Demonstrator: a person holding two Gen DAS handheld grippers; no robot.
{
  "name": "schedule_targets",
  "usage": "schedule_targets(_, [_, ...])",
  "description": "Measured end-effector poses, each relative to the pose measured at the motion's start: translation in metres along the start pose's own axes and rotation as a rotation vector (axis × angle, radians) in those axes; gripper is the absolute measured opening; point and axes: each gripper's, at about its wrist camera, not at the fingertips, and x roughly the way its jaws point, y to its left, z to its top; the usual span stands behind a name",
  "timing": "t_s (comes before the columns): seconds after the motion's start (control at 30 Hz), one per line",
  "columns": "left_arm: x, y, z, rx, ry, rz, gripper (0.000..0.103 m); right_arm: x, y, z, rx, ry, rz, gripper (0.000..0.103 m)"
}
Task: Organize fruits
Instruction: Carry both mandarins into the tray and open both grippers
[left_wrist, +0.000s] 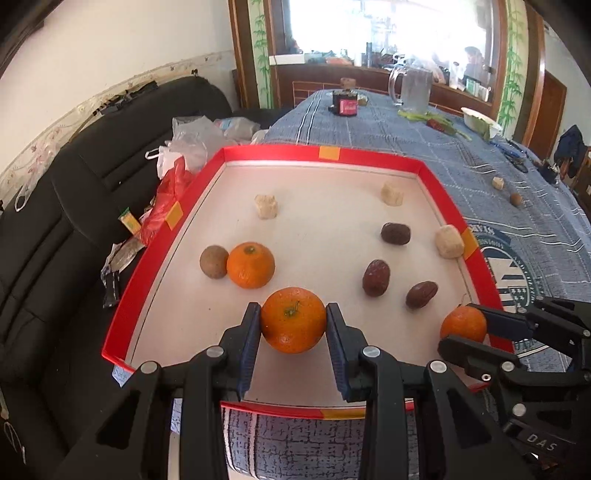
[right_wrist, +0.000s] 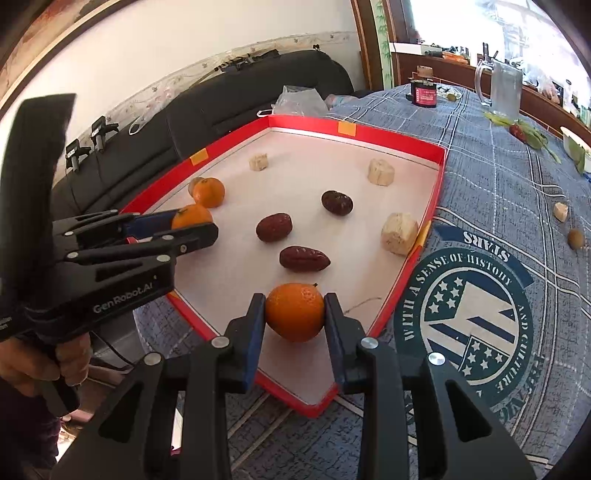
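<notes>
Blue plaid cloth covers the surface (right_wrist: 498, 192), with a black sofa (left_wrist: 74, 192) along the wall behind and a glass pitcher (left_wrist: 415, 88) at the far end. Red-walled tray (left_wrist: 147, 273) sits at the near edge; inside it lie three dark dates (left_wrist: 376, 277), three pale cut chunks (left_wrist: 266, 206), a brown round fruit (left_wrist: 213, 261) touching a loose orange (left_wrist: 251, 265). Left hand-held gripper (left_wrist: 293, 320) pinches an orange (left_wrist: 293, 320) by its sides, stem up, low over the tray's near part. Right hand-held gripper (right_wrist: 294, 312) pinches a second orange (right_wrist: 294, 312) over the tray's near right corner; whether either fruit touches the floor of the tray is not clear. A hand (right_wrist: 55, 362) grips the left tool's handle. Outside the tray, a pale chunk (right_wrist: 560, 212) and a small brown fruit (right_wrist: 575, 238) remain on the cloth. Judgement: the step is grouping oranges. To do it well, lower each fruit until it rests on the floor of the tray before easing the jaws, set them beside the loose orange with a small gap, and open slowly, since round fruit is likely to roll and nudge the dates. Keep the two tools from crossing.
</notes>
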Motion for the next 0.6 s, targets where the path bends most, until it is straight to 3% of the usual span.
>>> schedule_targets(0.23, [0.003,-0.001,-0.001,-0.001,0.015,0.01,0.037,0.001,0.002,-0.001,-0.022,0.0,-0.005,0.034])
schedule_targets(0.43, [-0.003,0.005,0.001,-0.015,-0.002,0.056,0.064,-0.011,-0.013,0.005,0.028,-0.018,0.028,0.036])
schedule_targets(0.6, [-0.016,0.01,0.008,-0.047,-0.055,0.093,0.073,-0.042,-0.047,0.009,0.117,-0.125,0.021,0.046])
